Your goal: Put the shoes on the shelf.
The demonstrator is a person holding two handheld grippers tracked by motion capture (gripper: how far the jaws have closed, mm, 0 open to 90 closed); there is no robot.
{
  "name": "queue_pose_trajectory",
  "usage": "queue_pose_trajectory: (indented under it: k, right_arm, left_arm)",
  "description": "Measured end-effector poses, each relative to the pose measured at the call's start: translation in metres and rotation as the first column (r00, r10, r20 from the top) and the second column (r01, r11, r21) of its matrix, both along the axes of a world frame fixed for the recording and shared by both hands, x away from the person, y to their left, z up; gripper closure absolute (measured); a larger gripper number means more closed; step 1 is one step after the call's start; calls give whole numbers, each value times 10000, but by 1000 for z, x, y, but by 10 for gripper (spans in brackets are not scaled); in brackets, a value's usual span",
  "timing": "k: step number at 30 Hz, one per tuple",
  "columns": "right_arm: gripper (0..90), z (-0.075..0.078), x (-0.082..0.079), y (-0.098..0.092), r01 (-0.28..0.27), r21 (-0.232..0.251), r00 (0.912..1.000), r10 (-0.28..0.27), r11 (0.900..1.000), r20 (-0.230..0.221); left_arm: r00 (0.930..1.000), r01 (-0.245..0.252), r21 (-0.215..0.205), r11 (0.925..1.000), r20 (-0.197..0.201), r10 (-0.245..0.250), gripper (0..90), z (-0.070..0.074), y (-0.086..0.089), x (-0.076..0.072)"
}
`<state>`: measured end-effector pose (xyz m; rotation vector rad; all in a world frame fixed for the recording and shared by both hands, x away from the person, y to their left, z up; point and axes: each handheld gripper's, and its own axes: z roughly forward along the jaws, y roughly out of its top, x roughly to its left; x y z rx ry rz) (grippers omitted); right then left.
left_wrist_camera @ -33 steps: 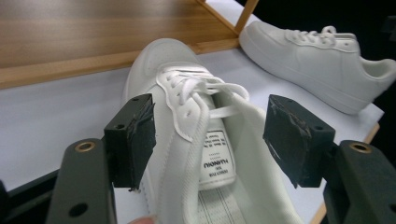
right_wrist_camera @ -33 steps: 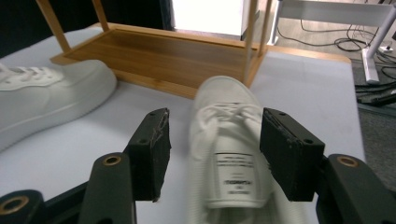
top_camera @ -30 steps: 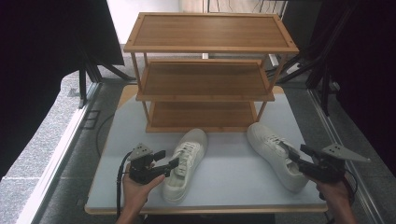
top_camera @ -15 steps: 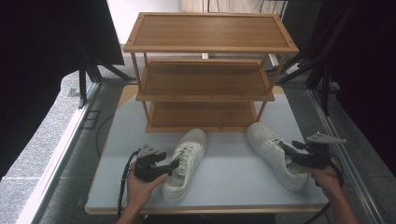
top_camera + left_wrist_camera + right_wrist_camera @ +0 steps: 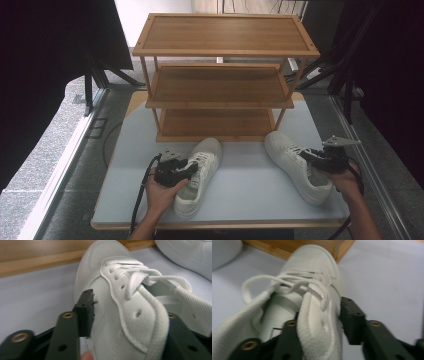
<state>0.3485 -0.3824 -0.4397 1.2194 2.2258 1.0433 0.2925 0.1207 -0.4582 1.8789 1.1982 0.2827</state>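
Note:
Two white lace-up sneakers lie on the pale table (image 5: 240,185) in front of a bamboo shoe rack (image 5: 220,97). My left gripper (image 5: 192,167) straddles the left sneaker's (image 5: 200,175) side wall. In the left gripper view one pad (image 5: 85,312) presses the outside of the left sneaker (image 5: 117,290) and the other jaw sits inside the opening. My right gripper (image 5: 306,157) holds the right sneaker's (image 5: 292,162) side wall the same way, between its jaws (image 5: 319,315). Both pairs of jaws have just been closing onto the sneakers.
The rack has three bare wooden shelves, the lowest just behind the sneakers' toes. Dark stands and black curtains flank the table. The other sneaker (image 5: 185,252) lies beyond the left gripper. A cable trails from the left gripper off the front edge.
Both hands have come down and inward onto the sneakers. Each gripper's jaws, wide before, have closed around a sneaker's side wall.

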Motion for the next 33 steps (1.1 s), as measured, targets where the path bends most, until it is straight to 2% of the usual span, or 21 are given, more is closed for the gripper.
queue_pose_trajectory:
  k: [5, 11, 12, 14, 15, 16, 17, 18, 19, 21, 22, 23, 24, 25, 26, 27, 28, 29, 31, 32, 33]
  right_arm:
    - [795, 0, -1, 2, 60, -278, 9999, -57, 9996, 129]
    - [829, 2, -3, 1, 201, -163, 9995, -197, 9997, 235]
    - [829, 2, -3, 1, 302, -98, 9993, -300, 9995, 232]
    - [830, 3, -5, 0, 395, 9, 9989, -395, 9992, 260]
    - [829, 4, -7, -2, 504, 216, 9981, -512, 9985, 350]
    - [829, 7, -13, -4, 691, 694, 9960, -728, 9952, 515]
    - [829, 7, -13, -4, 691, 694, 9960, -728, 9952, 515]
    - [830, 10, -20, -6, 724, 1376, 9950, -811, 9878, 581]
    - [830, 10, -20, -6, 724, 1376, 9950, -811, 9878, 581]
    - [830, 12, -27, -7, 644, 1997, 9948, -788, 9777, 648]
    - [829, 13, -30, -7, 590, 2230, 9942, -774, 9730, 746]
    - [829, 15, -37, -6, 551, 2641, 9926, -814, 9629, 897]
    - [829, 15, -40, -6, 592, 2846, 9911, -904, 9568, 981]
    - [829, 15, -40, -6, 592, 2846, 9911, -904, 9568, 981]
    - [829, 15, -42, -6, 636, 3043, 9901, -984, 9504, 1003]
    - [829, 13, -48, -5, 715, 3687, 9867, -1198, 9268, 1098]
    - [829, 12, -50, -6, 689, 4015, 9876, -1194, 9133, 1022]
    - [829, 12, -50, -6, 689, 4015, 9876, -1194, 9133, 1022]
    - [830, 13, -52, -5, 547, 4374, 9912, -1017, 8976, 847]
    - [829, 14, -53, -4, 447, 4462, 9916, -941, 8938, 890]
    - [829, 18, -57, 0, 304, 4586, 9914, -854, 8881, 996]
  left_arm:
    - [9982, -320, 548, 9980, 532, 291, 755, 3, -4, -4]
    - [9977, -127, 520, 9986, 674, 92, 812, 5, 0, -3]
    - [9982, -66, 251, 9997, 602, 50, 812, 6, 4, -2]
    - [9982, -21, 114, 9999, 606, 14, 812, 7, 6, -3]
    - [9981, 51, -41, 10000, 608, -49, 813, 8, 9, -4]
    - [9976, 123, -407, 9991, 692, -94, 812, 11, 14, -7]
    - [9976, 123, -407, 9991, 692, -94, 812, 11, 14, -7]
    - [9965, 124, -871, 9961, 839, -51, 812, 15, 20, -11]
    - [9965, 124, -871, 9961, 839, -51, 812, 15, 20, -11]
    - [9954, 207, -1650, 9861, 953, -50, 811, 22, 29, -15]
    - [9948, 255, -2049, 9785, 1014, -48, 811, 25, 33, -17]
    - [9942, 323, -2431, 9695, 1078, -61, 811, 28, 37, -19]
    - [9936, 386, -3067, 9510, 1128, -40, 811, 33, 43, -21]
    - [9936, 386, -3067, 9510, 1128, -40, 811, 33, 43, -21]
    - [9930, 422, -3399, 9395, 1182, -18, 811, 36, 48, -22]
    - [9920, 440, -3595, 9321, 1259, 17, 811, 39, 50, -24]
    - [9900, 447, -3879, 9206, 1408, 112, 811, 44, 55, -27]
    - [9900, 447, -3879, 9206, 1408, 112, 810, 44, 55, -27]
    - [9876, 408, -4256, 9040, 1546, 283, 810, 48, 60, -30]
    - [9868, 408, -4431, 8955, 1583, 334, 810, 50, 63, -31]
    - [9874, 463, -4686, 8822, 1554, 307, 809, 53, 67, -32]
